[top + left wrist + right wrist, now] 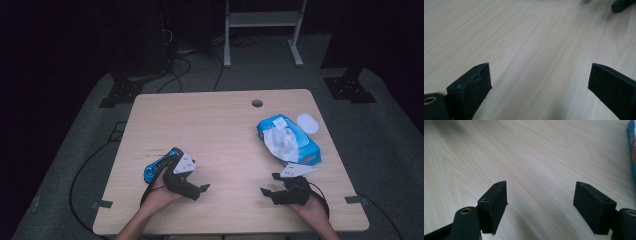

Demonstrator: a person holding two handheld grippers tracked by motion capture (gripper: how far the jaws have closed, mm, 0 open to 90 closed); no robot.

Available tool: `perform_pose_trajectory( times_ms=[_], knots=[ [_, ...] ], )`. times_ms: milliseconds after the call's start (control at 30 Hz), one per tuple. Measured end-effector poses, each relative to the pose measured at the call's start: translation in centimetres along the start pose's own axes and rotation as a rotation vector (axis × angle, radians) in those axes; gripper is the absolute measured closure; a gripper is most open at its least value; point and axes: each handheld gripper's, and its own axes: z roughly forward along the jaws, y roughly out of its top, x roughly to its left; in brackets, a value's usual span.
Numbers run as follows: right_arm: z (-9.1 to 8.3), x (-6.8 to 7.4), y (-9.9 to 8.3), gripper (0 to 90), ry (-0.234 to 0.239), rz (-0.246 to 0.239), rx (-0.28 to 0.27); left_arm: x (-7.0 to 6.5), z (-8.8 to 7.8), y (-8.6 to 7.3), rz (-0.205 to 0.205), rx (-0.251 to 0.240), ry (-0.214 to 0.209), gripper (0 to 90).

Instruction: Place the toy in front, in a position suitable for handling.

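Observation:
A blue pack of wet wipes [289, 140] lies on the right side of the light wooden table [215, 125], with a white tissue puffed up out of its top. Its blue edge [633, 147] shows at the far right of the right gripper view. My left gripper [201, 189] [540, 75] rests near the front left, open, with bare wood between its jaws. My right gripper [269, 184] [540, 193] sits near the front right, just in front of the pack, open and empty. The two grippers point toward each other.
A small white round lid [307, 123] lies beside the pack's far end. A blue and black object [152, 170] lies against my left hand on its outer side. A round cable hole [257, 103] sits near the table's far edge. A jaw of the other gripper [624, 5] shows far off.

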Motion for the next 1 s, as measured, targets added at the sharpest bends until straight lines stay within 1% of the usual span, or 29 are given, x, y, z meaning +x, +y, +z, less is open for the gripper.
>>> perform_pose_trajectory(
  times_ms=[33,100,133,167,233,267,300,333,400,433,467,500,533,567,600,633,667,733,767,800,833,867,900,933,967,1000],
  knots=[
    [0.0,0.0,0.0,26.0,-0.001,-0.002,0.0,0.7,-0.6,-0.2,-0.005,0.004,0.021,4.1],
    [-0.1,0.1,0.0,26.0,0.0,-0.002,-0.004,1.4,-1.2,-0.3,-0.013,0.0,0.04,4.1],
    [-0.1,0.1,0.1,26.0,-0.001,-0.004,-0.004,1.9,-1.5,-0.3,-0.009,0.009,0.05,4.1],
    [-0.1,0.1,0.1,26.0,-0.001,-0.004,-0.004,1.9,-1.5,-0.3,-0.009,0.009,0.05,4.1],
    [-0.1,0.0,0.1,26.0,-0.002,-0.002,-0.004,2.9,-2.1,-0.5,-0.024,0.006,0.077,4.1],
    [-0.1,0.0,0.1,26.0,-0.002,-0.002,-0.005,2.9,-2.1,-0.5,-0.024,0.006,0.077,4.1],
    [-0.1,0.0,0.1,26.0,-0.002,-0.002,-0.005,3.2,-2.3,-0.5,-0.021,0.009,0.084,4.1],
    [-0.1,0.1,0.2,26.0,-0.002,-0.005,-0.002,3.8,-2.7,-0.6,-0.03,0.009,0.092,4.1],
    [-0.1,0.1,0.2,26.0,0.0,-0.009,-0.002,4.2,-3.0,-0.8,-0.037,0.011,0.084,4.1],
    [-0.1,0.1,0.2,26.0,0.0,-0.009,-0.002,4.2,-3.0,-0.8,-0.037,0.011,0.084,4.1],
    [0.0,0.1,0.3,26.0,0.003,-0.012,-0.002,4.8,-3.2,-1.2,-0.033,0.017,0.085,4.2],
    [-0.1,0.2,0.3,26.0,0.004,-0.013,-0.002,5.2,-3.3,-1.4,-0.037,0.026,0.085,4.1],
    [-0.1,0.2,0.3,26.0,0.005,-0.015,-0.003,5.2,-3.3,-1.4,-0.037,0.026,0.085,4.2],
    [-0.1,0.2,0.3,26.1,0.006,-0.017,-0.003,5.7,-3.5,-1.7,-0.038,0.048,0.094,4.1],
    [-0.1,0.2,0.3,26.0,0.006,-0.017,-0.003,5.7,-3.5,-1.7,-0.038,0.048,0.094,4.1],
    [-0.1,0.2,0.3,26.1,0.006,-0.017,-0.004,6.2,-3.6,-2.1,-0.046,0.061,0.094,4.1],
    [-0.1,0.2,0.3,26.1,0.006,-0.017,-0.004,6.2,-3.6,-2.1,-0.046,0.061,0.094,4.1],
    [0.0,0.1,0.3,26.1,0.007,-0.012,-0.001,7.1,-3.7,-2.6,-0.07,0.073,0.085,4.6],
    [0.0,0.1,0.3,26.0,0.007,-0.014,0.001,7.1,-3.7,-2.6,-0.07,0.073,0.085,5.3],
    [0.0,0.1,0.3,26.0,0.007,-0.014,0.001,7.5,-3.7,-2.8,-0.085,0.074,0.074,5.3],
    [0.1,0.2,0.3,26.0,0.008,-0.019,0.007,7.9,-3.6,-3.1,-0.1,0.08,0.077,5.3],
    [0.2,0.2,0.3,26.0,0.009,-0.02,0.007,7.9,-3.6,-3.1,-0.1,0.08,0.077,5.4],
    [0.2,0.2,0.3,26.0,0.009,-0.023,0.008,8.4,-3.4,-3.4,-0.116,0.095,0.069,5.4],
    [0.2,0.2,0.3,26.0,0.009,-0.023,0.008,8.4,-3.4,-3.4,-0.116,0.095,0.069,5.4],
    [0.3,0.2,0.4,26.0,0.01,-0.026,0.01,8.8,-3.1,-3.7,-0.124,0.114,0.07,5.3],
    [0.3,0.2,0.4,26.0,0.01,-0.026,0.01,8.8,-3.1,-3.7,-0.124,0.114,0.07,5.3]
  ],
)
